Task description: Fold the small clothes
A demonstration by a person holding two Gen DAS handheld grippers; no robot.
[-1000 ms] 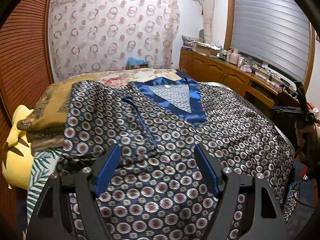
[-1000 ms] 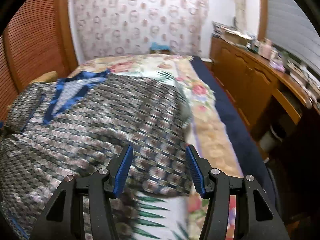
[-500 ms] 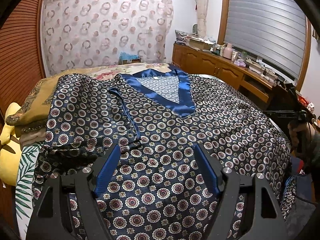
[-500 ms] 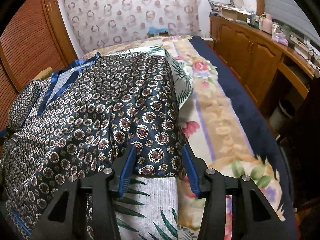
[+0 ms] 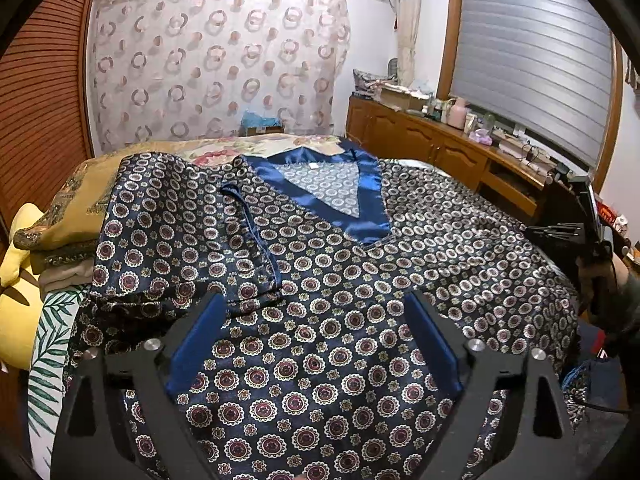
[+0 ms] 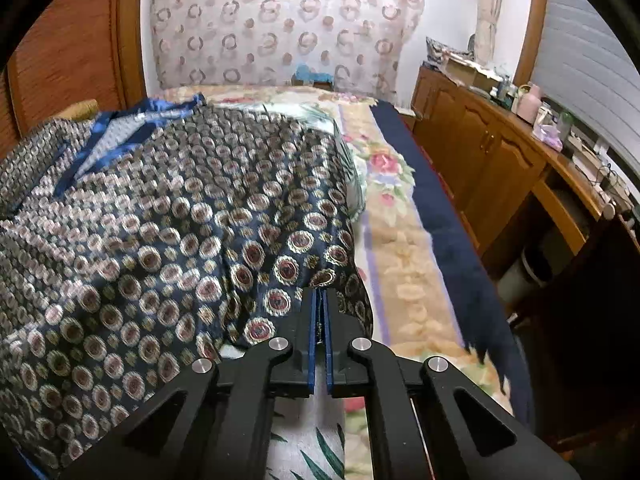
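A dark navy satin top (image 5: 320,280) with round medallion print and a shiny blue V collar (image 5: 368,208) lies spread on the bed, its left sleeve folded in over the body. My left gripper (image 5: 312,312) is open and hovers low over the garment's lower middle. My right gripper (image 6: 320,304) is shut on the garment's right edge (image 6: 332,276), with cloth pinched between the blue pads. The garment also fills the left of the right wrist view (image 6: 160,220). The right gripper shows at the far right of the left wrist view (image 5: 588,236).
The bed has a leaf-print sheet (image 5: 48,344) and a floral quilt (image 6: 400,248). Folded yellow and tan cloths (image 5: 52,232) stack at the left. A wooden cabinet with clutter (image 6: 500,148) runs along the right. A slatted wooden wall (image 5: 36,120) stands at the left.
My right gripper moved down to the garment's right edge and shut on it. My left gripper stayed open and shifted slightly over the cloth.
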